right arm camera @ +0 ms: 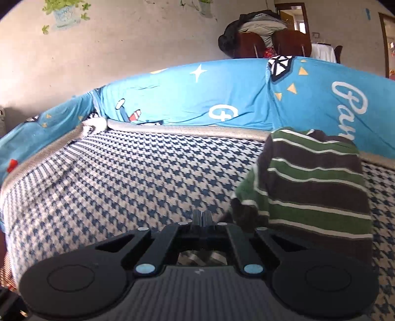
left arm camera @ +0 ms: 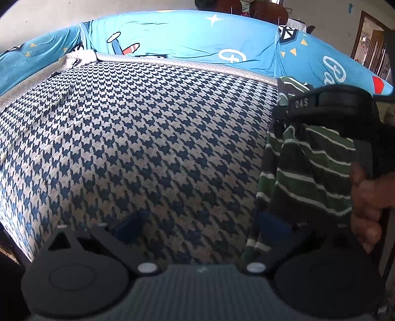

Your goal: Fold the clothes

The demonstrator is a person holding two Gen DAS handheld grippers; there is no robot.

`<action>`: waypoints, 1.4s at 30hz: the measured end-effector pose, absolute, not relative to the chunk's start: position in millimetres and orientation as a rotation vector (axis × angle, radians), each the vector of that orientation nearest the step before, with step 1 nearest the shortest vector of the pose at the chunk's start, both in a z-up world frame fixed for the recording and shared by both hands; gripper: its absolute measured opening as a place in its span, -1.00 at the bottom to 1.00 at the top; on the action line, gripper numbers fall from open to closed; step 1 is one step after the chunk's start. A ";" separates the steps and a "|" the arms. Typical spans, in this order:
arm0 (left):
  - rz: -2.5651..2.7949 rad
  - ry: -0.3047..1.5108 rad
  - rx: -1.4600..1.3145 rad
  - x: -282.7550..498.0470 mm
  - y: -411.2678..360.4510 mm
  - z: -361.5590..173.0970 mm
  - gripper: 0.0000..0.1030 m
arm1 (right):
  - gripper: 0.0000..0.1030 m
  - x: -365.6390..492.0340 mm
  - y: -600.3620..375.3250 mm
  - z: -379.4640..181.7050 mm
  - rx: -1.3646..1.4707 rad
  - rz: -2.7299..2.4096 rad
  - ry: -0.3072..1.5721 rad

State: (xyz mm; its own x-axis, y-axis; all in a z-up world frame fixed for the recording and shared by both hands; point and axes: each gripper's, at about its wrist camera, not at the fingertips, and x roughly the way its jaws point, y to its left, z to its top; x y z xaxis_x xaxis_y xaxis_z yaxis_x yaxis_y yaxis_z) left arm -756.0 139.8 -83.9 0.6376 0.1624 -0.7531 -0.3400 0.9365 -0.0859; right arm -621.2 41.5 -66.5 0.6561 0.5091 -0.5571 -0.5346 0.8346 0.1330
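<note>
A green, brown and white striped garment [right arm camera: 313, 182] hangs bunched above the houndstooth seat [right arm camera: 138, 177], to the right of my right gripper [right arm camera: 202, 217]. The right jaws are shut together, with no cloth visible between the tips. In the left wrist view the same garment [left arm camera: 306, 170] hangs at the right, beside the other gripper's black body [left arm camera: 345, 106] and a hand [left arm camera: 370, 197]. My left gripper [left arm camera: 200, 229] is open over the seat [left arm camera: 138, 138], its blue-padded fingers [left arm camera: 128, 227] wide apart; the right finger lies against the garment's lower edge.
A blue cartoon-print cover [right arm camera: 222, 98] drapes the sofa back and arms around the seat. A grey trim [right arm camera: 172, 129] edges the seat cushion. Beyond stand a beige wall with plant stickers [right arm camera: 64, 12], chairs with clothes [right arm camera: 266, 32] and a doorway.
</note>
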 end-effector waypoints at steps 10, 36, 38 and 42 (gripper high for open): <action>0.302 0.827 -0.245 -755.3 143.5 -83.0 1.00 | -0.70 -630.4 25.1 -63.4 -0.072 0.543 0.647; 0.326 0.826 -0.208 -756.3 141.0 -83.7 1.00 | -0.87 -613.7 38.3 -89.8 -0.061 0.542 0.666; 0.331 0.826 -0.211 -756.0 141.8 -84.4 1.00 | -0.80 -612.4 36.9 -92.5 -0.060 0.536 0.685; 0.349 0.827 -0.203 -754.5 144.6 -85.7 1.00 | -0.64 -623.5 29.9 -74.9 -0.059 0.557 0.657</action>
